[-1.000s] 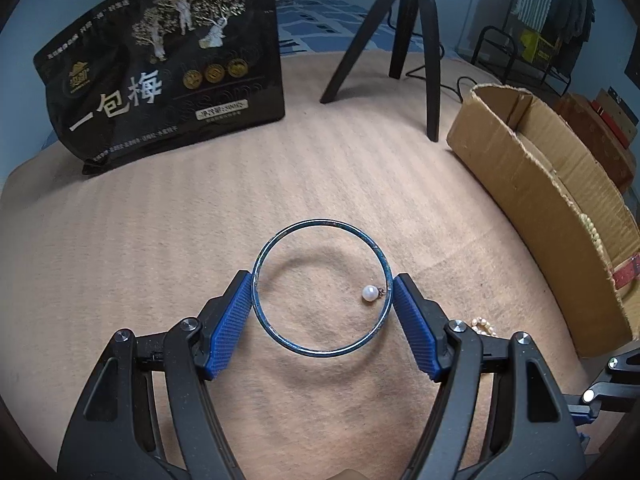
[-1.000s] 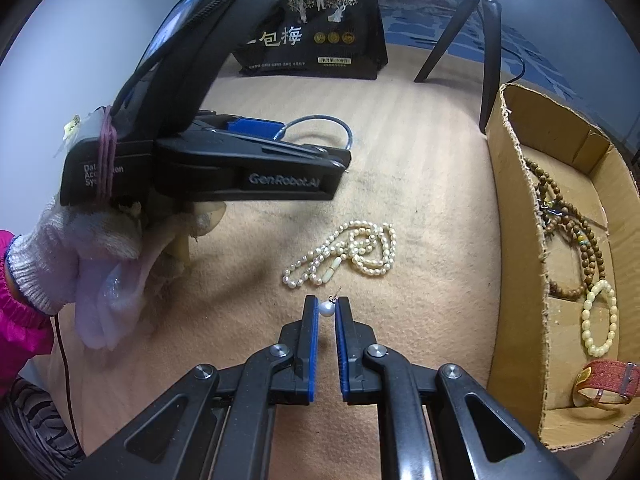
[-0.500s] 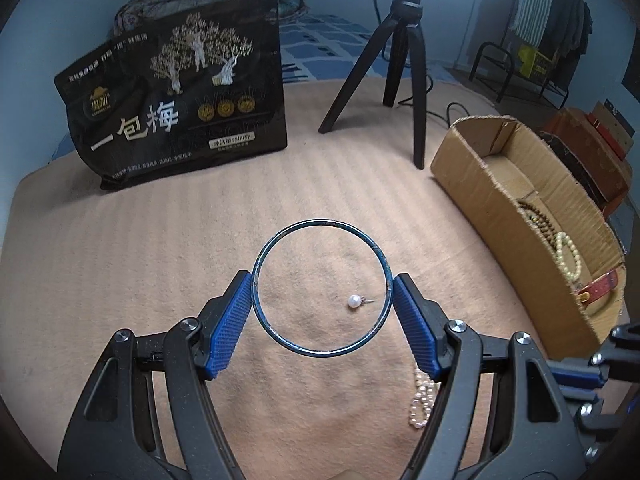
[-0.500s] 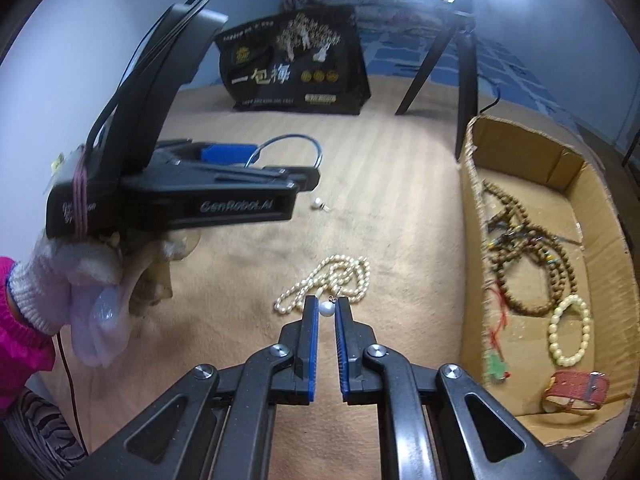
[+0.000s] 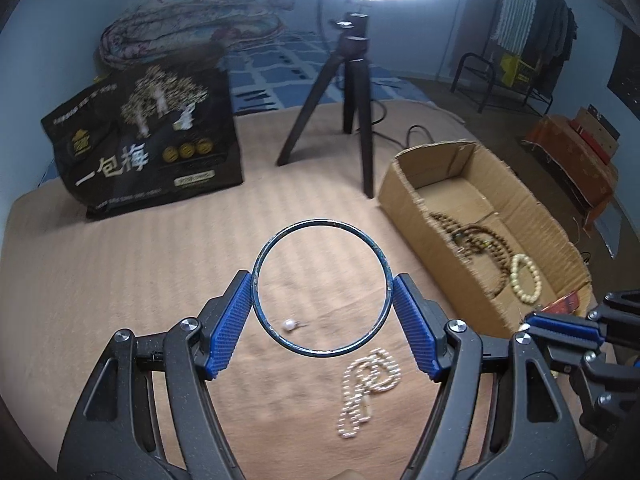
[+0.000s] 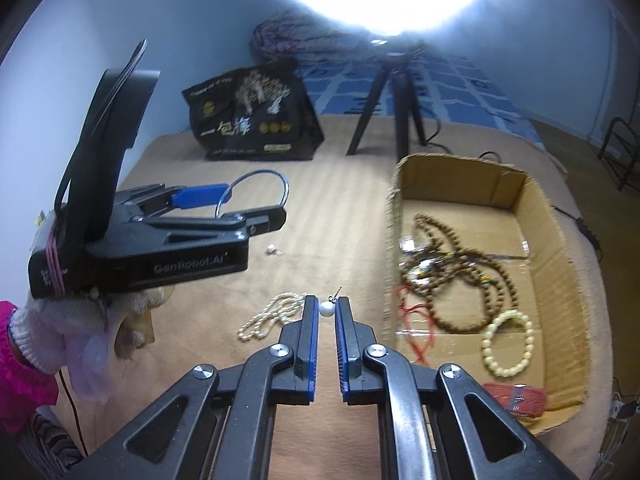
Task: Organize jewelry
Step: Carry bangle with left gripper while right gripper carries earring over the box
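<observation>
Left gripper (image 5: 320,320), tilted downward above the bed (image 5: 120,280), clamps a blue bangle (image 5: 320,288) across its width; right gripper (image 6: 327,322) pinches a pearl earring (image 6: 326,309), post pointing up, beside the cardboard box (image 6: 552,216).

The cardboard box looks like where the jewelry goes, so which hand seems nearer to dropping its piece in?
Probably the right. The right gripper, pinching a pearl earring, sits beside the cardboard box; the left gripper, holding the blue bangle, is farther away.
</observation>
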Tool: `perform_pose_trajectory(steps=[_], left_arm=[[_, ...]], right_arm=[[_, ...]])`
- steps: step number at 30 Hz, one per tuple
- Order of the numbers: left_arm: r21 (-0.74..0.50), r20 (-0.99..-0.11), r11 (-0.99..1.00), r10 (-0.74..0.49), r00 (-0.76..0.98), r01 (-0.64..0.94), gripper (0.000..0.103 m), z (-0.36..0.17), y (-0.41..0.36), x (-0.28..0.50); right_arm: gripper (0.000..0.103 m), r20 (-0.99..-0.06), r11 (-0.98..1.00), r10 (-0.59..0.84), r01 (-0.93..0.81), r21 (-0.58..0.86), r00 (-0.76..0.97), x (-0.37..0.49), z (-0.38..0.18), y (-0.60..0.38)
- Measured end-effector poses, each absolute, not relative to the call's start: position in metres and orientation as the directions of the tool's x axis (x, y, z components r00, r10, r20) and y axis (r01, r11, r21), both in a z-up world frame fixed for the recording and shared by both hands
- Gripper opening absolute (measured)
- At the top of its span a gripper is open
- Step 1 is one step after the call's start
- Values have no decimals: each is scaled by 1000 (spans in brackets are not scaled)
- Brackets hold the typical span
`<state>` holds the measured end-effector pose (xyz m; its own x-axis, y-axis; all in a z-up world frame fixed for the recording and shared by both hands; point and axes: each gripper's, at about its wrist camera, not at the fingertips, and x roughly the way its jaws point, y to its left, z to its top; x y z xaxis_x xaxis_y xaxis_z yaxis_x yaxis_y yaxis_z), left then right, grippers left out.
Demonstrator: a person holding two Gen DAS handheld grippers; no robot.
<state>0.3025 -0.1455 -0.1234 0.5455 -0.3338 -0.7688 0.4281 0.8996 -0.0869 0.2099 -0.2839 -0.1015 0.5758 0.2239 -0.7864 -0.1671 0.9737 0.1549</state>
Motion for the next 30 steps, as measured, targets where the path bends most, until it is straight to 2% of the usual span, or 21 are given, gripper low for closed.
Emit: perform_pose_trajectory(steps=[13,30], left_arm=[[-104,-744,865,-395,539,491,73,-101,-207,301],[-112,-754,839,-420,505,532,73,-107,-264,310]], right_arm=[[6,-765,988,136,-34,148,629,206,-88,-350],[6,-772,988,87,44,147,629,205,-93,-396]])
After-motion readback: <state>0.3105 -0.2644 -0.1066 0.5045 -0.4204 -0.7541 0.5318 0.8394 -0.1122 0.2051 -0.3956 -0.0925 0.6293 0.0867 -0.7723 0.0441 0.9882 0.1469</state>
